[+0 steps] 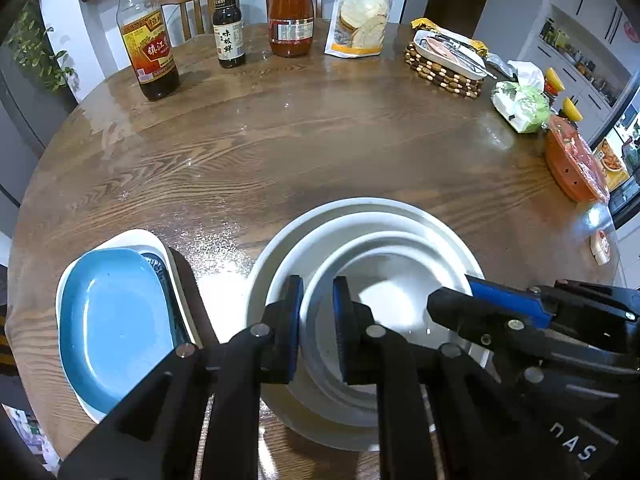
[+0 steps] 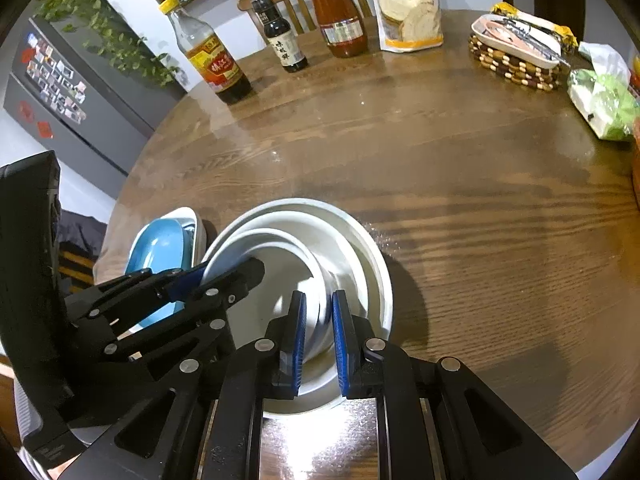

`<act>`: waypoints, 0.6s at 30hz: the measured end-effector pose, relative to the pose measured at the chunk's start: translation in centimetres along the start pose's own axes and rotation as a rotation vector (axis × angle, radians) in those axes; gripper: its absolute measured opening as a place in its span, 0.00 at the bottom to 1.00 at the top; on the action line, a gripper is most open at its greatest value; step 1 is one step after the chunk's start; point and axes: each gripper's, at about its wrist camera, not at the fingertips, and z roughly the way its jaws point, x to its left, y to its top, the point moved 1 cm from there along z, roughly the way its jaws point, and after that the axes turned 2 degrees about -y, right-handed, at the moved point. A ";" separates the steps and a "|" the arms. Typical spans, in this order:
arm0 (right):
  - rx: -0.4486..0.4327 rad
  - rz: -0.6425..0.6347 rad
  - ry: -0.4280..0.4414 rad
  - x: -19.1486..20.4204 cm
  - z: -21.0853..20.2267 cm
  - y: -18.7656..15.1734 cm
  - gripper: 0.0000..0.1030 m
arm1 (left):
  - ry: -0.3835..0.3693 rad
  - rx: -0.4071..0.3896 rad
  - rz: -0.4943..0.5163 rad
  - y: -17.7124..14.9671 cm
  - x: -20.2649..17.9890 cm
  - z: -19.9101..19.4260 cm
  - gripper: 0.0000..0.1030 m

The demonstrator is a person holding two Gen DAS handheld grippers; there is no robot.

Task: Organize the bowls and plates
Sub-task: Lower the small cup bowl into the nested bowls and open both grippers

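Item: small white bowl (image 1: pixel 384 280), nested in larger bowls (image 1: pixel 360 210) near the table's (image 1: pixel 320 140) front edge. Your left gripper (image 1: pixel 318 328) pinched its left rim, your right gripper (image 2: pixel 319 340) its right rim, both narrow. Plates (image 1: pixel 112 312) lay just left.

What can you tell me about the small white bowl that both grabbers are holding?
The small white bowl is round, plain and glossy, like ceramic, and looks empty inside. It sits nested in a bigger white bowl near the front edge of the wooden table, and looks a bit tilted in the right wrist view. The left gripper pinches its rim on one side and the right gripper pinches the opposite side. A stack of plates with a blue plate on top lies beside it, apart.
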 end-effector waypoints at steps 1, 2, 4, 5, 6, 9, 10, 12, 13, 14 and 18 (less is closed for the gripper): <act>0.000 0.001 -0.001 0.0 0.0 0.0 0.14 | 0.002 -0.001 0.001 0.0 0.0 0.0 0.14; 0.000 0.002 0.002 0.0 0.0 0.0 0.14 | 0.003 -0.001 0.002 0.0 0.0 0.0 0.14; -0.001 0.003 0.003 0.1 0.0 0.0 0.14 | 0.003 -0.005 0.002 0.0 0.0 -0.1 0.15; -0.002 0.003 0.003 0.1 0.0 0.1 0.14 | 0.003 -0.009 0.003 0.1 0.0 -0.2 0.15; -0.004 0.003 0.002 0.1 0.0 0.1 0.14 | 0.003 -0.012 0.003 0.1 0.0 -0.3 0.17; -0.012 0.009 0.001 -0.1 -0.2 0.0 0.14 | 0.005 -0.029 0.005 0.3 -0.1 -0.8 0.19; -0.015 0.013 0.003 -0.2 -0.4 0.0 0.14 | 0.006 -0.035 0.005 0.3 -0.1 -1.0 0.19; -0.022 0.023 0.008 -0.4 -0.7 0.0 0.14 | 0.016 -0.048 0.005 0.4 -0.1 -1.4 0.28; -0.025 0.027 0.010 -0.6 -0.8 0.0 0.14 | 0.019 -0.055 0.003 0.4 0.0 -1.6 0.35; -0.028 0.031 0.010 -0.7 -1.0 0.0 0.14 | 0.020 -0.063 -0.002 0.4 0.1 -1.8 0.40; -0.042 0.050 0.007 -1.2 -1.6 0.1 0.21 | 0.024 -0.086 -0.024 0.6 0.5 -2.6 0.52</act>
